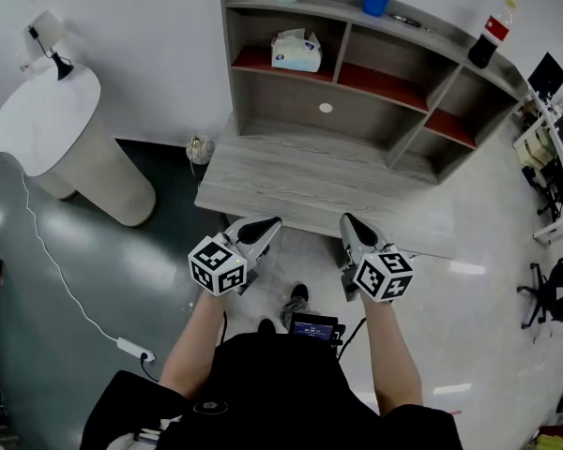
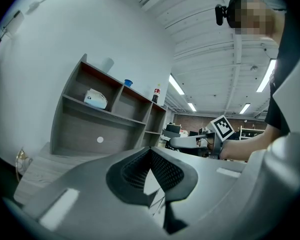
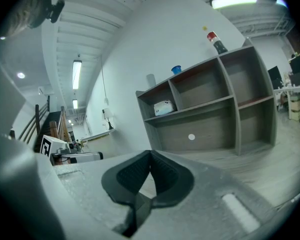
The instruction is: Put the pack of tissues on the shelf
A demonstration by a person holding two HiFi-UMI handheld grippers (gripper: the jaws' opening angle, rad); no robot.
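The pack of tissues [image 1: 296, 52] sits in the upper left compartment of the shelf [image 1: 291, 103], whose top board carries a blue cup [image 1: 376, 2] and a cola bottle [image 1: 488, 37], while at the near edge of the grey desk [image 1: 310, 181] the left gripper [image 1: 272, 222] and the right gripper [image 1: 347, 219] hang with jaws together, empty.

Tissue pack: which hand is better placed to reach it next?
Left, probably: the left gripper lines up closer to the tissue pack in the upper-left compartment of the shelf. Its jaws are shut, empty.
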